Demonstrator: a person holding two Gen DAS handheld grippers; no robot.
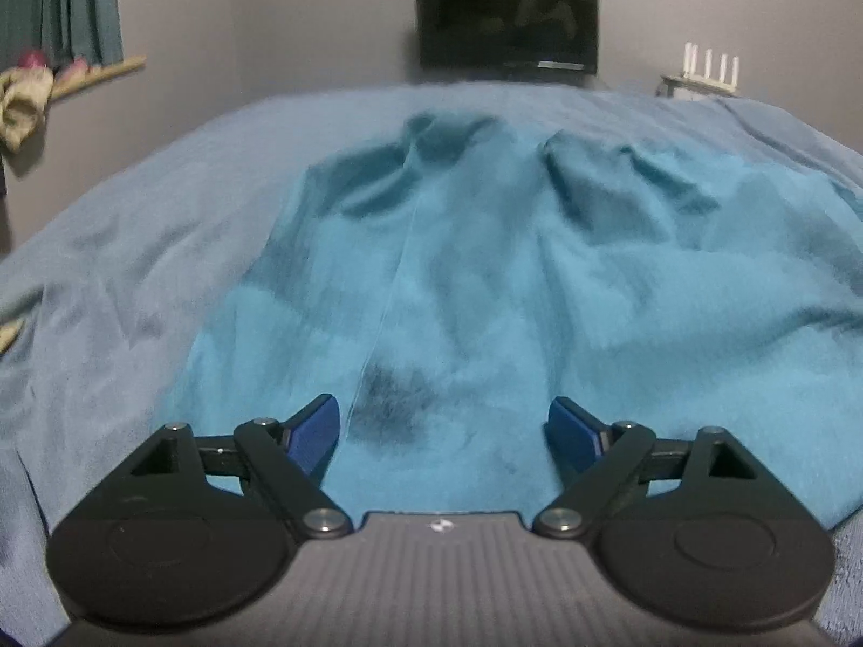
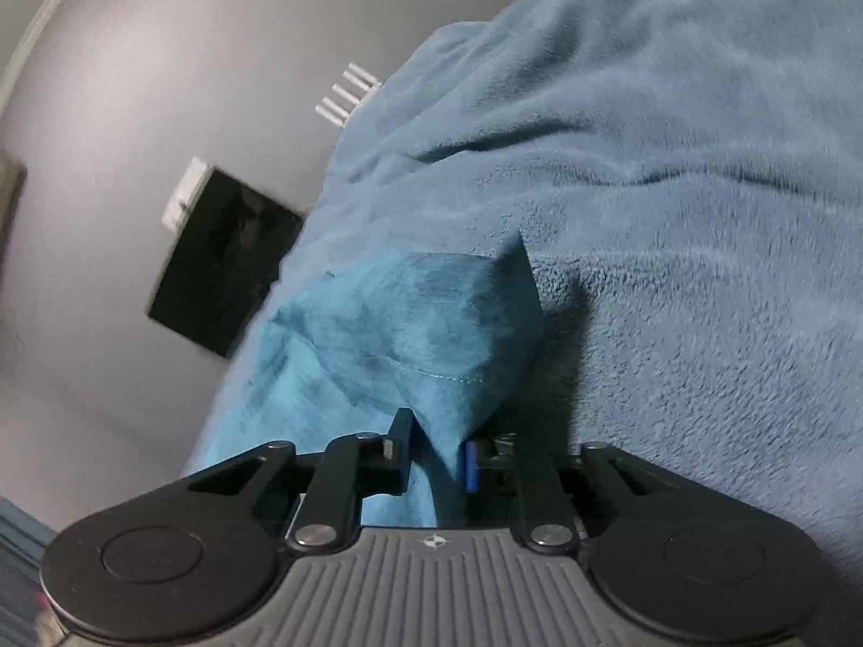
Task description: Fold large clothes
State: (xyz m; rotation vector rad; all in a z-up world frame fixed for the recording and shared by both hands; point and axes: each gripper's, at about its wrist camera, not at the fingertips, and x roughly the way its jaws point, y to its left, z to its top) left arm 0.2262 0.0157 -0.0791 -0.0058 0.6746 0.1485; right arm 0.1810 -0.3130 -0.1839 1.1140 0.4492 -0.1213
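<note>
Right wrist view shows the right tool (image 2: 436, 450) pinching the teal garment's (image 2: 410, 312) corner, left tool (image 1: 443, 434) spread empty, folding barely begun on the bed (image 2: 701, 215).

Bedroom in a home: bed (image 1: 162, 172) under fleece blanket (blue), dark TV (image 1: 507, 21) on far wall, curtain (image 1: 59, 5) at far left.

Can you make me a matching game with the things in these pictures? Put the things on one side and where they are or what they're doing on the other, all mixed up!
Things:
1. left tongs
2. right tongs
3. TV
4. blanket

States:
A. hangs on the wall
B. spread over the bed
C. wide open, holding nothing
D. pinching the turquoise cloth

Pairs: 1-C, 2-D, 3-A, 4-B
</note>
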